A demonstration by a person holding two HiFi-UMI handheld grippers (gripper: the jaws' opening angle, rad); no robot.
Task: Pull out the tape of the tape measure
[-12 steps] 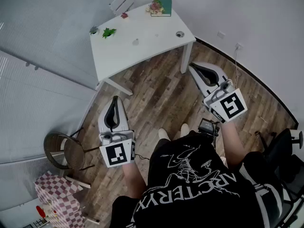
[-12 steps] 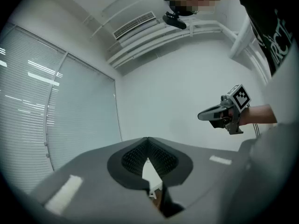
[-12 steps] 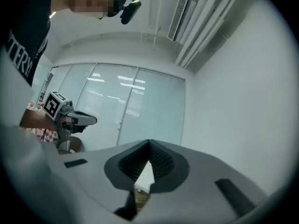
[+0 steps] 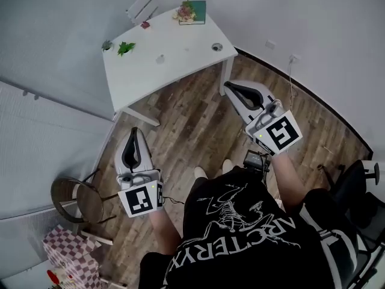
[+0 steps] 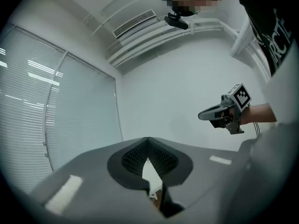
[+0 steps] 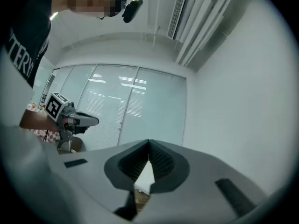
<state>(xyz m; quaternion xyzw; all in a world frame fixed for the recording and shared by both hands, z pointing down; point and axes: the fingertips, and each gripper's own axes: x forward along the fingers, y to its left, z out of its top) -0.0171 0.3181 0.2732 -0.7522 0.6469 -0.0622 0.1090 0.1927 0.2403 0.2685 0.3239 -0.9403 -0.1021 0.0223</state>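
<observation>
Grey left tool (image 4: 133, 132) and right tool (image 4: 230, 87), ribbed pads (image 5: 133, 157) closed.

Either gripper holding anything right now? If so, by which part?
Nothing held. The left gripper and right gripper both have jaws shut together, empty.

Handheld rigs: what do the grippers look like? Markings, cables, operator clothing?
Both alike: left gripper and right gripper have light grey tapered shells with black, ribbed inner fingers. Each carries a white marker cube with black square codes at the rear. A thin dark cable leaves the left one. The person wears a black T-shirt with white print.
</observation>
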